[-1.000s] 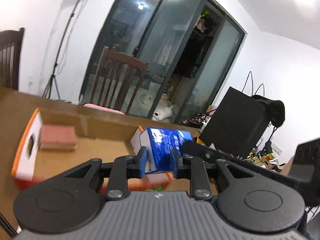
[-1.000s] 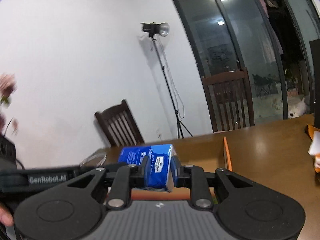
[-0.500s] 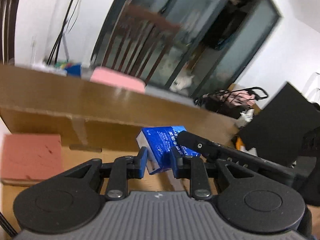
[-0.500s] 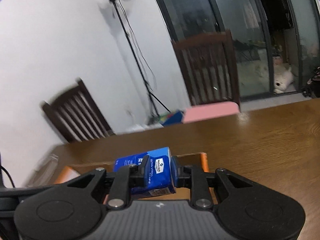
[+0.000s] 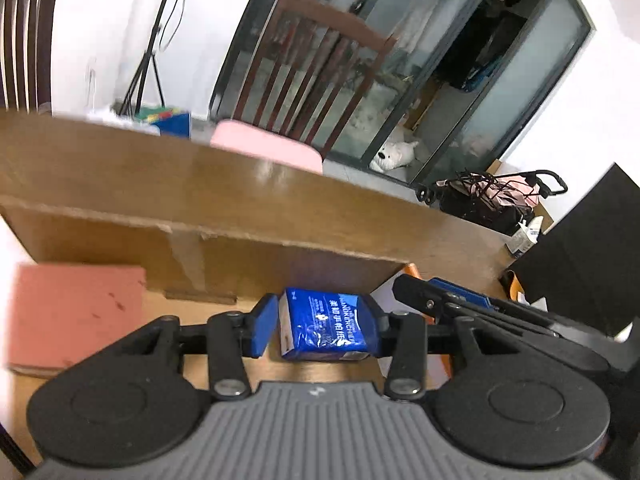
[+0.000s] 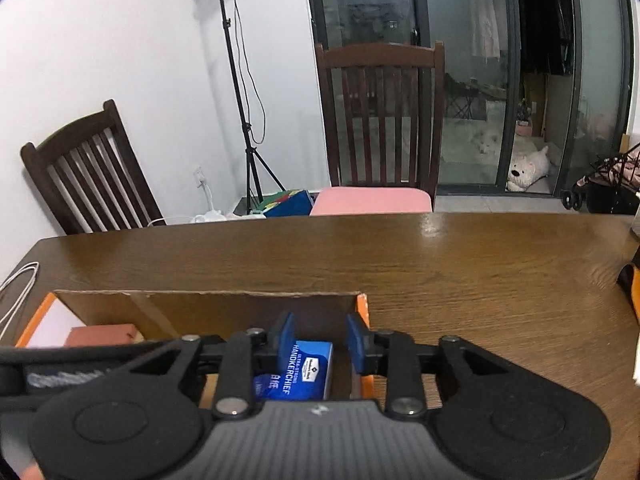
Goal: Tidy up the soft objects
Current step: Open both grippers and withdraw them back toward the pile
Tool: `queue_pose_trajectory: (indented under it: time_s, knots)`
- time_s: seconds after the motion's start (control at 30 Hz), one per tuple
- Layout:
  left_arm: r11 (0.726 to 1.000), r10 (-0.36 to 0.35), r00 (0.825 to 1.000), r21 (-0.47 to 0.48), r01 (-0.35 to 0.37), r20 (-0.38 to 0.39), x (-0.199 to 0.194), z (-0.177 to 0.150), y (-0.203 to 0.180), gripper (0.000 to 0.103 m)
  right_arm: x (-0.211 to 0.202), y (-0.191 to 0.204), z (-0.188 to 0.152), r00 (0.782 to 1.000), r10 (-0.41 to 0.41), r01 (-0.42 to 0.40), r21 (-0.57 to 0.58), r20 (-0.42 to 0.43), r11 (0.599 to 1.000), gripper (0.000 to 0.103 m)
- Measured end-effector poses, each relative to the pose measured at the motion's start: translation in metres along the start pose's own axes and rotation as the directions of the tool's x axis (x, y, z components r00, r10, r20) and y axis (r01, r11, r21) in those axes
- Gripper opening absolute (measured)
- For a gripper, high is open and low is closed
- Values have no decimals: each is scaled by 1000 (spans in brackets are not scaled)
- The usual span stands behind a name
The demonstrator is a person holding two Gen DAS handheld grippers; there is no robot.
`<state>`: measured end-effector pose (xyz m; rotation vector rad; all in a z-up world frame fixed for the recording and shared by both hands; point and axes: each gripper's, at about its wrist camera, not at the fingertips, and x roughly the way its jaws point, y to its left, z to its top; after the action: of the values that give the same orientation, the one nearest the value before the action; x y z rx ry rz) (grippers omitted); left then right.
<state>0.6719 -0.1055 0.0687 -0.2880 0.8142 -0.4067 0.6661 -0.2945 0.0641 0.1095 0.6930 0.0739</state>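
A blue tissue pack [image 5: 322, 330] lies inside an open cardboard box [image 5: 200, 236] with orange edges on the wooden table. It sits between the pads of my left gripper [image 5: 320, 330], with a small gap at the left pad. In the right wrist view the same pack [image 6: 304, 370] lies low in the box [image 6: 208, 304], and my right gripper [image 6: 320, 344] is open above it, its right pad well clear. A pink sponge block [image 5: 76, 316] lies at the left of the box, and it also shows in the right wrist view [image 6: 102, 334].
The wooden table [image 6: 440, 264] stretches beyond the box. A chair with a pink cushion [image 6: 372, 202] stands at the far edge, another chair [image 6: 88, 168] at the left. A black box [image 5: 592, 252] stands right of the carton.
Both grippers have carried the blue pack down into the box. The right gripper's jaws have opened off the pack, and the left gripper's jaws have loosened.
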Motion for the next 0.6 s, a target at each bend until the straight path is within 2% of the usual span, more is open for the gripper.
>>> queue_pose_trajectory:
  time_s: [0.07,0.17,0.23,0.3,0.4,0.47,0.53,0.6]
  knots:
    - [999,26,999,40,-27,29,-25,1,-9,47,-16,2,3,1000,0,0,-13,12,1000,32]
    - [990,66,995,116,-75,78,-71,-1,-22,57,-51,5,9,999,4,-3,-21,36,1000,36]
    - [976,92,986,184,-116,136,-106,-11,-31,69,-80,7,12,998,10,-8,-32,59,999,45]
    - [960,121,974,227,-163,189,-141,-23,-39,74,-114,11,11,996,16,-11,-60,87,998,52]
    - [952,141,959,233,-200,246,-195,-44,-43,83,-163,18,3,991,15,-1,-111,131,994,55]
    - [948,153,949,231,-220,274,-221,-55,-45,84,-195,23,-5,987,19,3,-140,159,990,60]
    - [941,170,940,236,-244,295,-247,-71,-47,85,-224,24,-14,982,25,3,-150,189,989,70]
    - [938,182,932,230,-260,313,-267,-85,-49,85,-250,25,-24,974,25,9,-150,223,989,74]
